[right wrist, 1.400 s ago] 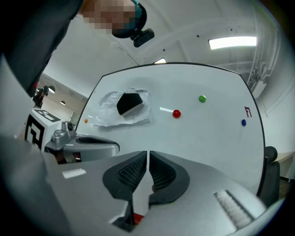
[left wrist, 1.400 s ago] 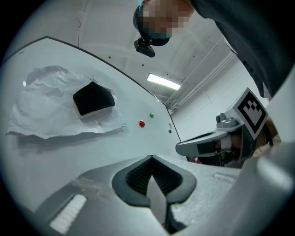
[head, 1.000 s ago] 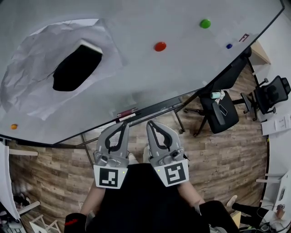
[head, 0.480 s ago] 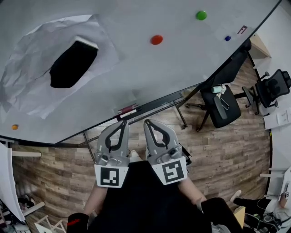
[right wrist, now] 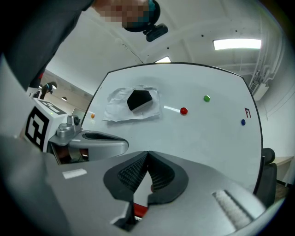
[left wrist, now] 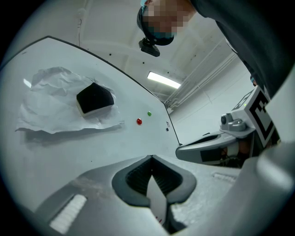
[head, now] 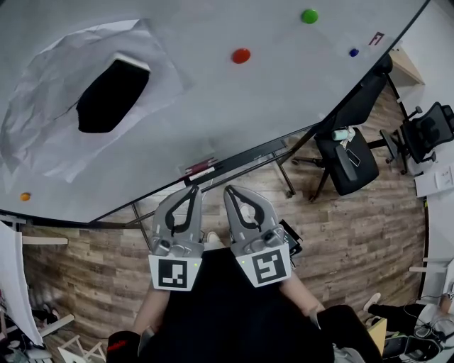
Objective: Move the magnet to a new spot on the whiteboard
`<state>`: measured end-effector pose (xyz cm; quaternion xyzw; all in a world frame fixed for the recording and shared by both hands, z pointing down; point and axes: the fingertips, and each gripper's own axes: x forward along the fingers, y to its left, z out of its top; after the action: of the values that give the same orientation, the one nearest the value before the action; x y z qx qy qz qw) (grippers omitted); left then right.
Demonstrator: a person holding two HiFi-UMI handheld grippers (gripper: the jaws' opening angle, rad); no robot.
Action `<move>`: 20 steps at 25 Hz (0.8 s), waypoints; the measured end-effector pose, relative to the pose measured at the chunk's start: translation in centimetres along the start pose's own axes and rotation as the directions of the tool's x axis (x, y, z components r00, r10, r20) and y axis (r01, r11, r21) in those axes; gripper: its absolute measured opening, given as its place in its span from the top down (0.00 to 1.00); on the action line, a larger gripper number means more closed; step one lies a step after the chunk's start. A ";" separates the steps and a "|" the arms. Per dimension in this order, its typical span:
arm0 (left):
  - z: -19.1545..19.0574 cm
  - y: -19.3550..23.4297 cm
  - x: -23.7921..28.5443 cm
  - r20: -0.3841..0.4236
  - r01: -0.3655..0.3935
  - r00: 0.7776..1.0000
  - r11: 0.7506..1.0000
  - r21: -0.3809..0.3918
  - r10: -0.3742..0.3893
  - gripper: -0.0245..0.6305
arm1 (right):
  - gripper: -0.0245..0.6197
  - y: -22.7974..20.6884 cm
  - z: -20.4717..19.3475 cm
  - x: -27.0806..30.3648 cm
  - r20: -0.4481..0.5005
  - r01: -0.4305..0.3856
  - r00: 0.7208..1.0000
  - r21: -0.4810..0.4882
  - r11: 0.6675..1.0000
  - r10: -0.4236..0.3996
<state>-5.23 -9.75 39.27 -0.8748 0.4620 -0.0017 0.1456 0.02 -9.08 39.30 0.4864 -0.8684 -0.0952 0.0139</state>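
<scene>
Since the earlier frames the head view has tipped a little, so the whiteboard [head: 284,113] and all on it sit higher in the picture, while both grippers are held low near the person's body as they were. At the board's far left lower edge is an orange magnet [head: 25,196]. To its right lies a crumpled sheet of paper [head: 42,120] with a black block [head: 110,96] on it. Below the board's edge, the left gripper [head: 193,190] has its jaws pressed together on nothing, and just beside it the right gripper [head: 230,190] is likewise closed and empty. Further right on the board come a red magnet [head: 241,55], a green magnet [head: 309,15] and a small blue magnet [head: 353,52], each well apart from the others. The task sentence does not say which magnet is meant. The scene fits two stages: a reach toward a magnet yet to come, or a pull-back after one has been set down. In either case, I judge that the grippers should stay level and clear of the loose paper, since a brush could shift it.
</scene>
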 end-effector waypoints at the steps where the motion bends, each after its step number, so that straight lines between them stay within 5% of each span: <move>1: 0.0 0.0 0.0 0.003 -0.004 1.000 1.000 -0.005 0.004 0.96 | 0.96 -0.1 0.0 -0.1 0.001 0.002 1.000 -0.004 1.000 -0.002; 20: 0.0 -0.7 0.3 0.003 0.010 1.000 1.000 -0.005 -0.010 0.96 | 0.96 -1.6 0.5 -1.1 0.033 0.051 0.998 -0.009 0.999 -0.050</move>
<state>-4.48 -9.58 39.46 -0.8776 0.4573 0.0000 0.1438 1.93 -8.90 38.62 0.5064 -0.8556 -0.1075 -0.0002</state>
